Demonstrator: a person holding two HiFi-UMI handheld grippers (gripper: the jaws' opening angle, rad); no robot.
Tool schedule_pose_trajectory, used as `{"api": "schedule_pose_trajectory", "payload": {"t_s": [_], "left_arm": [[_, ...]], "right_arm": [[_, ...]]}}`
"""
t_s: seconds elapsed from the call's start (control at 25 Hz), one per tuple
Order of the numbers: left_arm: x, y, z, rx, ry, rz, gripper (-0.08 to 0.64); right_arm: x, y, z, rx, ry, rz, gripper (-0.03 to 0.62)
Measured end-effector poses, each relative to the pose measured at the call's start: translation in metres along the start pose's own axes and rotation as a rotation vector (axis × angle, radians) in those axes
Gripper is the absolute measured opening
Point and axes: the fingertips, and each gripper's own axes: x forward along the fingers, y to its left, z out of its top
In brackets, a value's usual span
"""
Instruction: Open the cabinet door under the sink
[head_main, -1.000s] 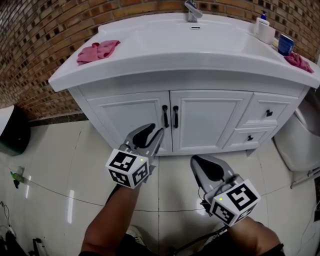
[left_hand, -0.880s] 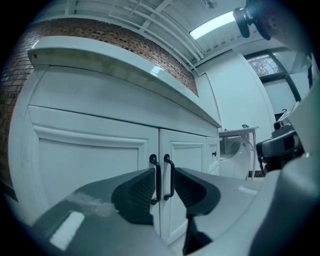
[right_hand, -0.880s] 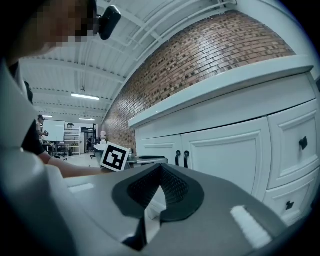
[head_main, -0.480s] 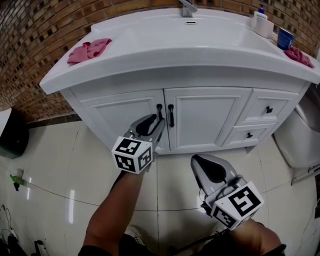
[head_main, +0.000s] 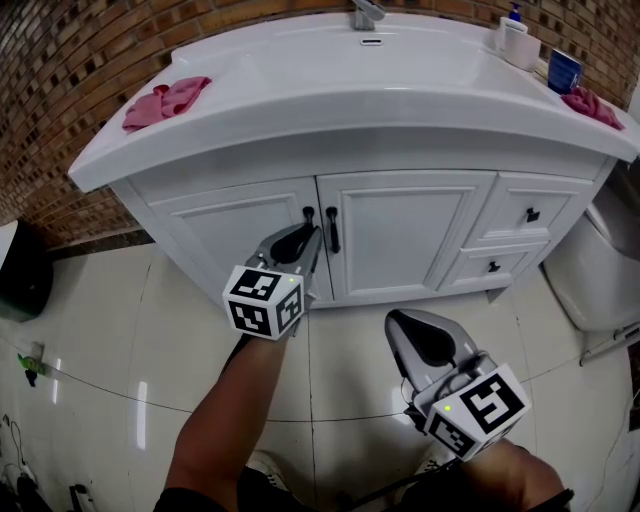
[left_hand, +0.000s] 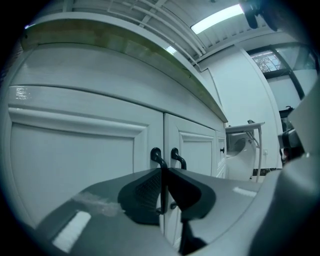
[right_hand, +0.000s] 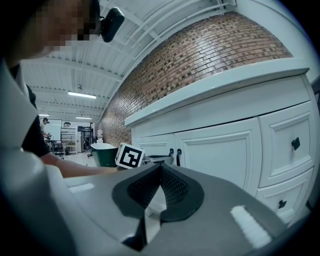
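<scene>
The white cabinet under the sink has two shut doors, left (head_main: 240, 235) and right (head_main: 410, 225), each with a black bar handle at the middle seam. My left gripper (head_main: 310, 238) is up against the left door's handle (head_main: 308, 218). In the left gripper view the jaws (left_hand: 163, 187) are closing, and both pads press on that handle's bar (left_hand: 156, 155). The right door's handle (left_hand: 178, 157) stands free beside it. My right gripper (head_main: 425, 340) hangs lower and further back over the floor, shut with nothing in it (right_hand: 160, 170).
A white sink top (head_main: 400, 90) overhangs the doors, with a pink cloth (head_main: 165, 100) at its left and a blue cup (head_main: 565, 70) at its right. Two drawers (head_main: 533, 214) sit right of the doors. A white toilet (head_main: 590, 280) stands at the right, a dark bin (head_main: 20, 275) at the left.
My left gripper has moved forward to the cabinet's seam and its jaws have closed from wide open onto the left door's handle. The right gripper has stayed put.
</scene>
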Motion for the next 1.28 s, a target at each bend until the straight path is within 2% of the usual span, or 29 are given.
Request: {"api": "schedule_pose_trajectory", "payload": {"t_s": [0.36,0.64,0.84,1.28], "left_arm": [[-0.011,-0.006,-0.002,-0.014,0.004,0.004,0.040],[-0.042,-0.023,-0.005,0.008,0.018,-0.013,0.038],[-0.070,-0.036,-0.011,0.005,0.020,-0.030,0.040],[-0.134,-0.046,-0.021,0.004,0.001,-0.016,0.043]], "right_arm": [[-0.001,0.008,0.003,-0.004,-0.001,0.012,0.007],[-0.007,0.024,0.003,-0.008,0.011,0.028,0.006],[-0.022,0.041,0.003,-0.007,0.022,0.035,0.006],[-0.047,0.099,0.003,-0.087,0.016,0.071,0.006]]}}
